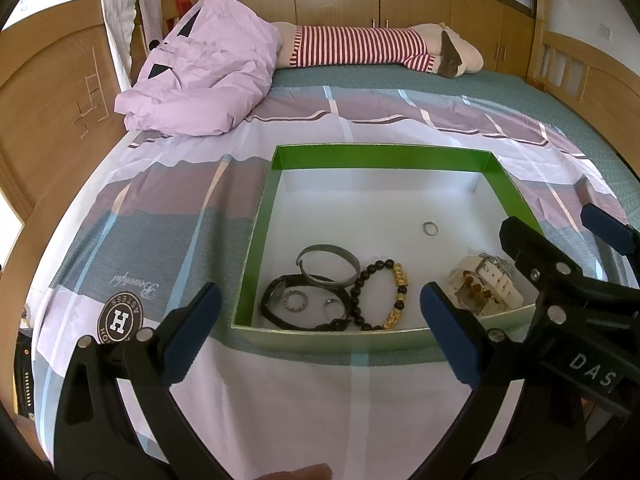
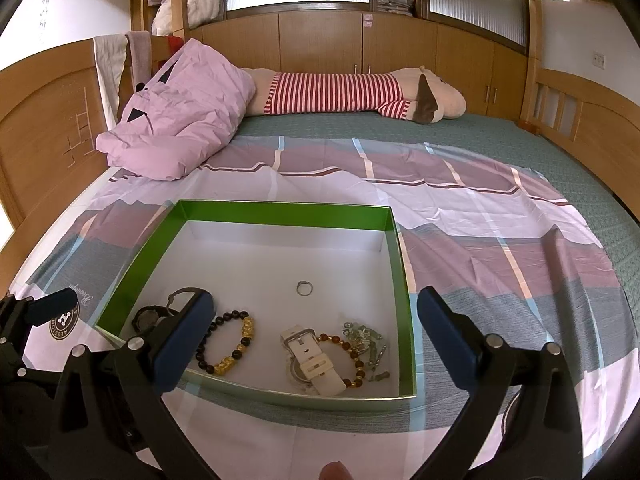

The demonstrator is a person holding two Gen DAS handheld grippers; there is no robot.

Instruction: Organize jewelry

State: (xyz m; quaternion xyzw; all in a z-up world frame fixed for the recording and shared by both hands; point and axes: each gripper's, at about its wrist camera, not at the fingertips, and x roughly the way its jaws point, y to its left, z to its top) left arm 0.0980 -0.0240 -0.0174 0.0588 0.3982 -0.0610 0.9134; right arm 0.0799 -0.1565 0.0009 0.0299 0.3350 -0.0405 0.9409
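Wooden cabinets ran along the far wall at twelve o'clock, with frosted panes above them and a wooden headboard closing the bed at nine o'clock. Draped over that headboard was a pale towel. Just right of it, at about ten o'clock, a crumpled lilac quilt sat heaped on the mattress, and a long plush toy in a red-and-white striped top lay across the far edge toward one o'clock. A checked sheet in pink, mauve and grey-blue covered the near half of the green mattress cover.

On that sheet stood a shallow green-walled box with a white floor. From left to right along its near side lay a black watch, a silver bangle overlapping it, two small rings beside them, a black-and-gold bead bracelet, then a white-strapped watch tangled with an amber bead string and what looked like a small metal chain, too fine to tell. One silver ring lay alone nearer the middle.

The left gripper hovered at six o'clock before the box's near wall, fingers spread and empty. The right gripper hung likewise released above the near wall, grasping nothing.
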